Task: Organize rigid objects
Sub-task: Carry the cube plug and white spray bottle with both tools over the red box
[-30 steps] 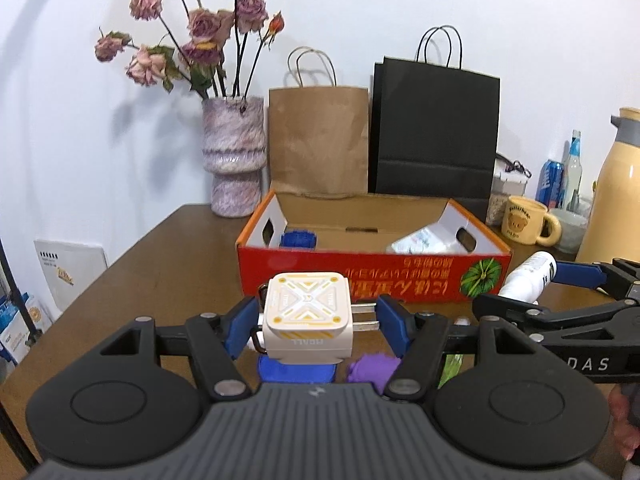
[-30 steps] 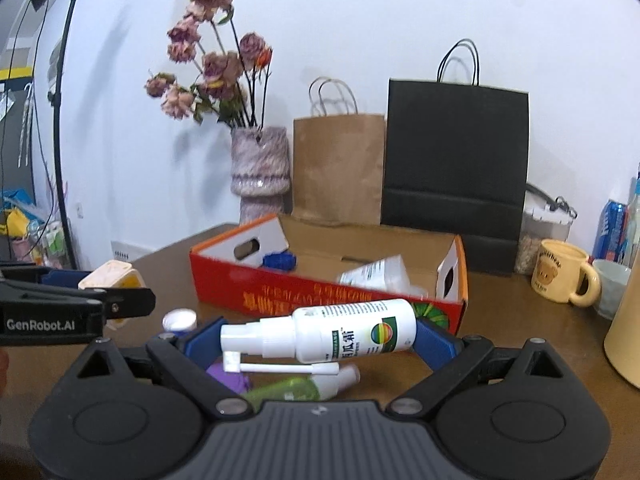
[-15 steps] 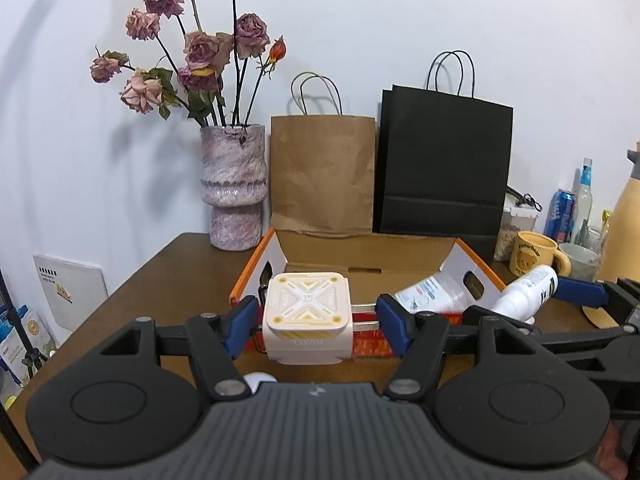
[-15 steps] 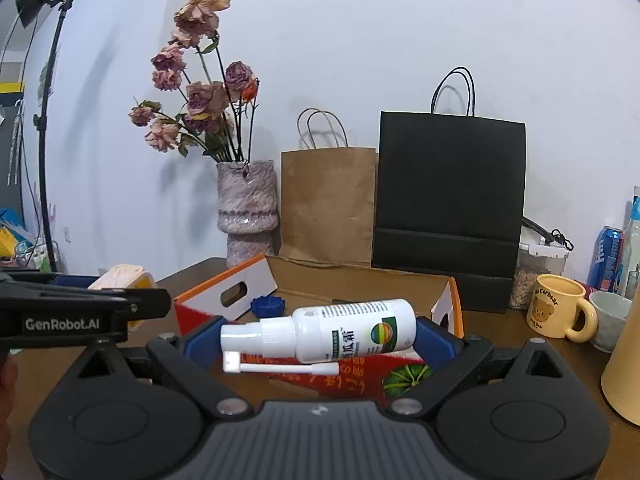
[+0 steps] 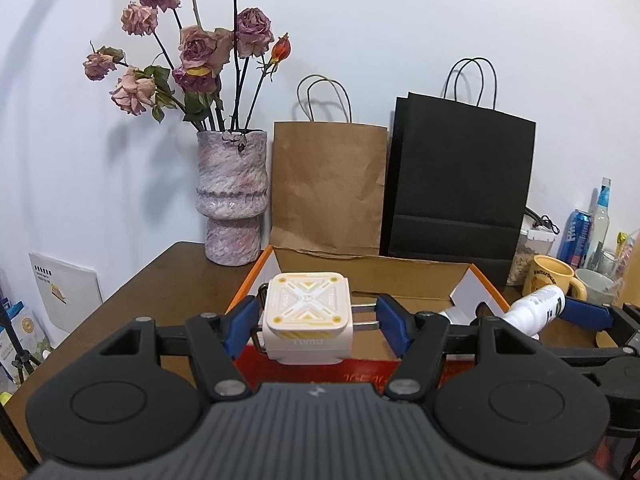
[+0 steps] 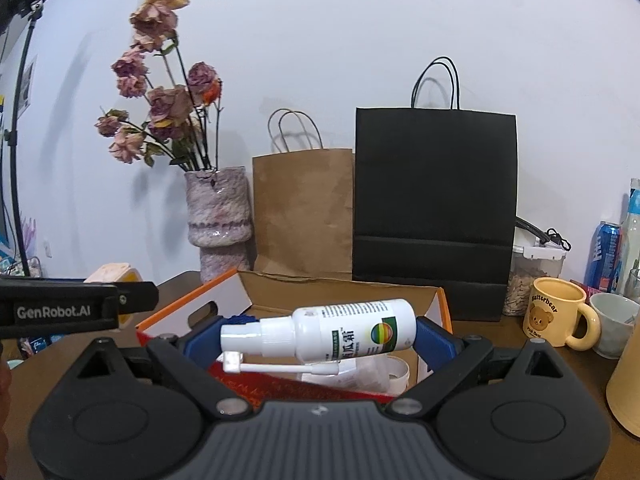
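Left gripper (image 5: 313, 322) low-centre of left wrist view, blue pads pinching a white plug adapter (image 5: 307, 322) w/ yellow-orange trim, its metal prongs pointing frame-right toward the right pad; adapter sits above the near edge of the red-orange cardboard box (image 5: 472, 280), centre frame; right gripper (image 6: 318, 336) low-centre of right wrist view, clamped end-to-end on a white spray bottle (image 6: 340, 330) lying sideways, nozzle frame-left, thin straw hanging under it; bottle also above the box's near wall; inside box, lower centre of right wrist view, a clear plastic packet (image 6: 360, 372) & a blue item, partly hidden; behind box: mottled pink vase (image 5: 232, 200) w/ dried roses, upper left; brown paper bag (image 5: 330, 188) centre; black paper bag (image 5: 460, 184) right of it; yellow bear mug (image 6: 558, 316) far right on brown table (image 5: 160, 280)
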`<state>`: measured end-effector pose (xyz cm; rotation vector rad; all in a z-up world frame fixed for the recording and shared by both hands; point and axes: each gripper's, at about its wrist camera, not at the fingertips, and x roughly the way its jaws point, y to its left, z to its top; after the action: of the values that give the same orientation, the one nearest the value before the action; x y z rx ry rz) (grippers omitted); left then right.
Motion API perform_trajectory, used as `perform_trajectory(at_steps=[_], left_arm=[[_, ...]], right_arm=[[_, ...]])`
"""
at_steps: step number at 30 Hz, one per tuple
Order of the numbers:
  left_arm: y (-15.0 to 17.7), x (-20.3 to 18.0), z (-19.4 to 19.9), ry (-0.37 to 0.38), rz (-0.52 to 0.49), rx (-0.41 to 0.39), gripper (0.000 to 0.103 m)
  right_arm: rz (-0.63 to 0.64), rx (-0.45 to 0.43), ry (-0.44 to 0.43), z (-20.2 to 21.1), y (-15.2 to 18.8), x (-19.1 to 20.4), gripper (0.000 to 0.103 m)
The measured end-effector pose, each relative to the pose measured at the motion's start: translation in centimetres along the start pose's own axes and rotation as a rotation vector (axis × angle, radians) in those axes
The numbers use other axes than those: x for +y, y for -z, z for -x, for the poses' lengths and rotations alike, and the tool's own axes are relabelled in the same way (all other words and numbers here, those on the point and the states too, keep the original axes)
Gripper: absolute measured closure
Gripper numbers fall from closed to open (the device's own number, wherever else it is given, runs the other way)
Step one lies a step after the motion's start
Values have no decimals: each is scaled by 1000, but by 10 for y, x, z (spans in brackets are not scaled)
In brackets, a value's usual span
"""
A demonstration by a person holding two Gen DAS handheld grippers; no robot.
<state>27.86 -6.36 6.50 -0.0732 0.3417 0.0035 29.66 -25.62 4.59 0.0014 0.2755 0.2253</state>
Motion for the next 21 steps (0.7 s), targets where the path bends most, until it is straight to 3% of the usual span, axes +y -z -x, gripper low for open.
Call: perform_trajectory(at_steps=[21], left_arm=[[-23, -2, -78, -43, 47, 16, 37]], right_arm=[[-39, 6, 32, -73, -15, -19, 5]])
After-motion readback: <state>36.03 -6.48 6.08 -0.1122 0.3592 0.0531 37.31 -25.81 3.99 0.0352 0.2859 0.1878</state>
